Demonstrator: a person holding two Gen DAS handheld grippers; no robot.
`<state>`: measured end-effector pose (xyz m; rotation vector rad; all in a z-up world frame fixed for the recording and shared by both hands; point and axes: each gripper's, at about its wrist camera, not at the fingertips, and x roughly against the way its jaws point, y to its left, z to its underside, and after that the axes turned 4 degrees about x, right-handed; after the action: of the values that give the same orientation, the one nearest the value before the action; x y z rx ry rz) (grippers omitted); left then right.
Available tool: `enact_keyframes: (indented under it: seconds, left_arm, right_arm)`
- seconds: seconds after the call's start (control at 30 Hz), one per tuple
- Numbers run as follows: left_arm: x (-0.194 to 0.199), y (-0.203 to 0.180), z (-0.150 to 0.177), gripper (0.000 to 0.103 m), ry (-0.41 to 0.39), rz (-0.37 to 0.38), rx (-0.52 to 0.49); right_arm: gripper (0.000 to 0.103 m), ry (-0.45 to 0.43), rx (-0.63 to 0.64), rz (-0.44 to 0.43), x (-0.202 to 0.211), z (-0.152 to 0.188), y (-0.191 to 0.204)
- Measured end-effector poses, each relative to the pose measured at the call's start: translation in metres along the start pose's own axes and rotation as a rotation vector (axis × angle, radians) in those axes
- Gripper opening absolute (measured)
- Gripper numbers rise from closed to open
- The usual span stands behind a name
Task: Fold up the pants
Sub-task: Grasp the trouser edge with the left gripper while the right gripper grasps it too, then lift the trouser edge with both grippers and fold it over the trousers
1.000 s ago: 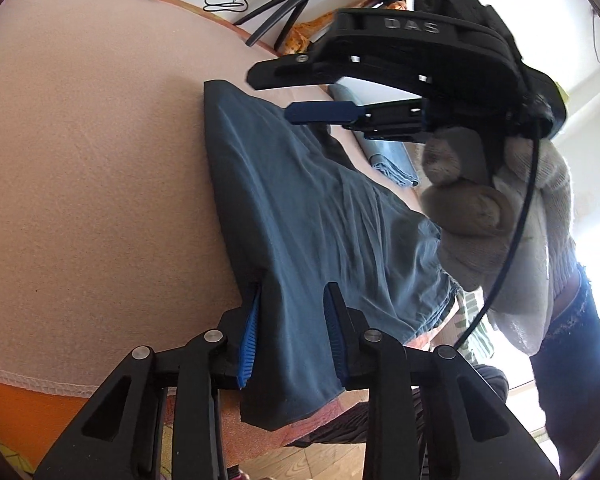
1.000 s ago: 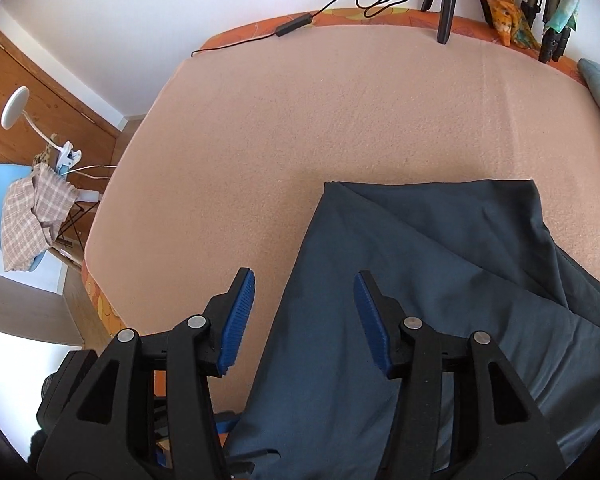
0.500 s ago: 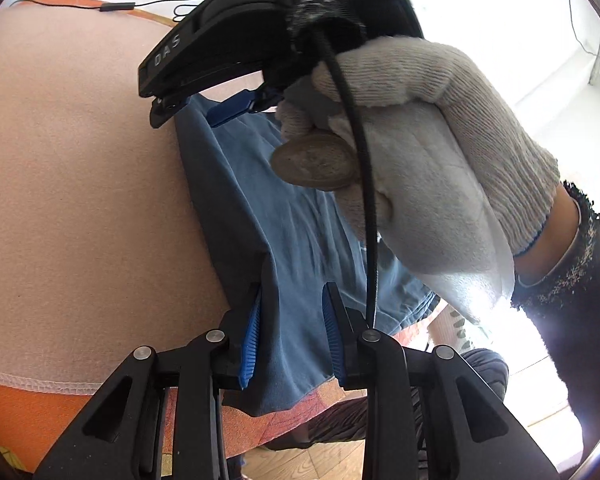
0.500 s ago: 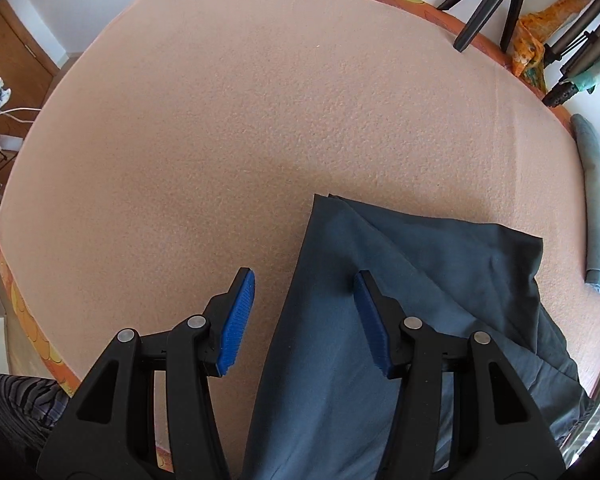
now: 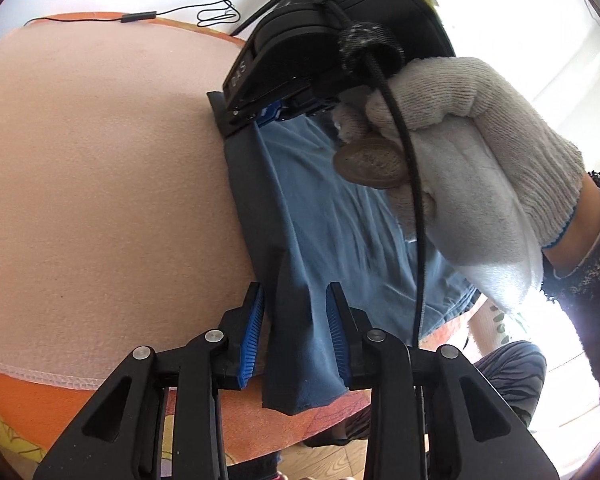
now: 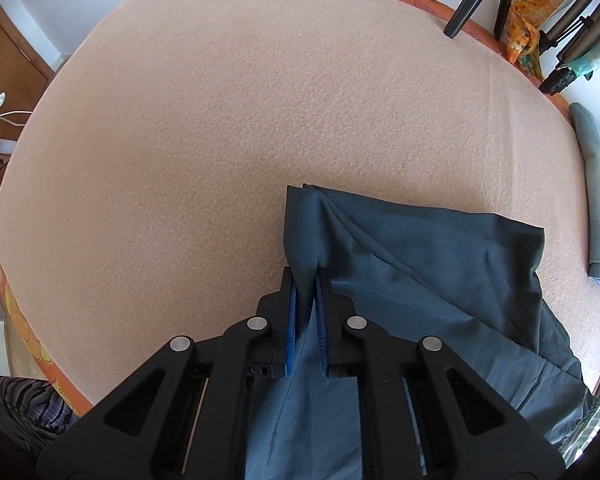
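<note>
2 hand-held grippers: right (image 6: 306, 300) pinches pants (image 6: 420, 264); left (image 5: 296, 324) straddles them, open.

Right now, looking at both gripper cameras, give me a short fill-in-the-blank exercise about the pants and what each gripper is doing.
1. The right gripper is ____ on a fold of the pants.
2. The left gripper is ____, with cloth lying loose between its fingers.
3. The pants lie on a ____-coloured blanket.
4. The hand holding the right gripper wears a white knit ____.

Missing words: shut; open; peach; glove
</note>
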<state>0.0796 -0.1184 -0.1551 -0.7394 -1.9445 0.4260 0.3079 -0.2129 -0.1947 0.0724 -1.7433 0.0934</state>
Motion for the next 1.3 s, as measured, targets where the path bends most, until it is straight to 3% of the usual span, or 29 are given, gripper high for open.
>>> enact_keyframes:
  seconds: [0.23,0.27,0.3,0.33,0.63,0.8,1.03,1.23,1.3]
  left_arm:
    - [-0.011,0.012,0.001,0.027,0.054,0.044,0.026]
    - [-0.011,0.012,0.000,0.022,0.054,0.050,0.021]
    - [-0.010,0.012,0.000,0.009,0.053,0.065,0.014]
    - [-0.009,0.011,-0.002,0.006,0.049,0.081,0.008]
    - [0.024,0.001,-0.010,0.004,-0.034,0.192,-0.031]
    - [0.039,0.015,-0.012,0.003,-0.072,0.177,-0.028]
    - [0.034,0.023,-0.004,0.003,-0.095,0.139,0.006]
    - [0.026,0.027,-0.004,0.003,-0.074,0.131,0.055]
    - [0.020,0.031,-0.007,0.010,-0.051,0.119,0.090]
  right_arm:
    - [0.006,-0.064,-0.042,-0.067,0.020,0.006,-0.017]
    - [0.006,-0.074,-0.048,-0.075,0.024,0.007,-0.019]
    - [0.005,-0.082,-0.051,-0.083,0.027,0.008,-0.022]
    - [0.005,-0.092,-0.055,-0.091,0.029,0.008,-0.023]
    - [0.004,-0.182,-0.136,-0.197,0.053,0.017,-0.038]
    - [0.004,-0.226,-0.156,-0.220,0.064,0.014,-0.037]
    - [0.004,-0.222,-0.132,-0.221,0.055,0.005,-0.020]
    - [0.001,-0.235,-0.115,-0.235,0.058,-0.003,-0.005]
    - [0.001,-0.234,-0.106,-0.234,0.061,-0.005,-0.002]
